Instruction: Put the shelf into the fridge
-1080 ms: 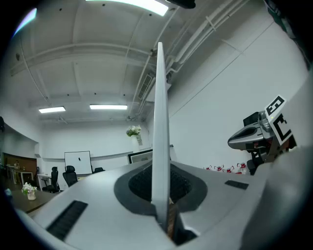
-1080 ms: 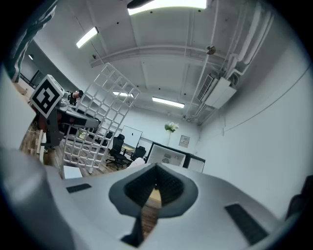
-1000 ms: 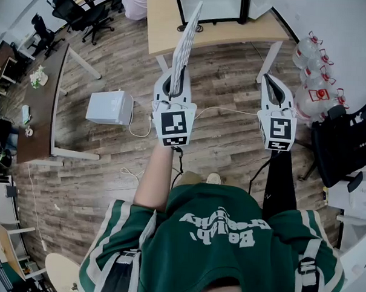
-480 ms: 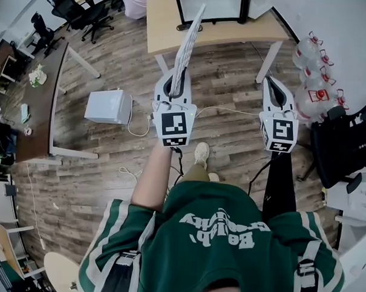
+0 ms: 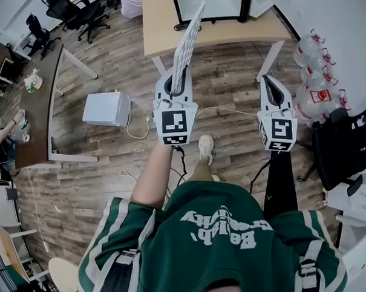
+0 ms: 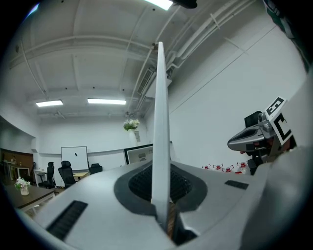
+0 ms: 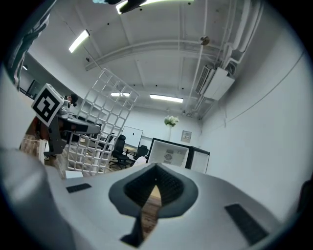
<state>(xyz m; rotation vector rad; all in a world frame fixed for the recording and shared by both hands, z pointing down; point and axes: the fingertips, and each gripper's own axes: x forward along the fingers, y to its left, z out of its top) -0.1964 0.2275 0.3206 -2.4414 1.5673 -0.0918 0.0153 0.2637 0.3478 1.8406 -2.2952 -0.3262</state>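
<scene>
**A:** What does the left gripper [image 5: 177,75] have in it?

**B:** It is clenched on the shelf [image 5: 189,40], a white wire grid. The shelf stands on its edge between the two jaws and goes up and forward from their tips. In the left gripper view it shows only as a thin white blade in the middle.

**A:** And the right gripper [image 5: 266,79]?

**B:** Its jaws are closed together and nothing is between them (there is only a narrow slit, and through it one sees wooden floor). It is to the right of the left gripper, apart from it, and both point the same way.

**A:** Where is the fridge?

**B:** The fridge [image 5: 210,4] is ahead of both grippers, a black-framed box at the far side of a wooden table [image 5: 158,26]. The shelf is not yet inside it. The upper end of the shelf points toward it, but I cannot tell how near it is.

**A:** What is around the grippers?

**B:** To the left of the left gripper, a white box [image 5: 106,107] sits on the floor. To the right of the right gripper, water bottles [image 5: 314,63] with red caps stand by the wall. Behind and below the left gripper is the person's shoe [image 5: 204,146].
</scene>
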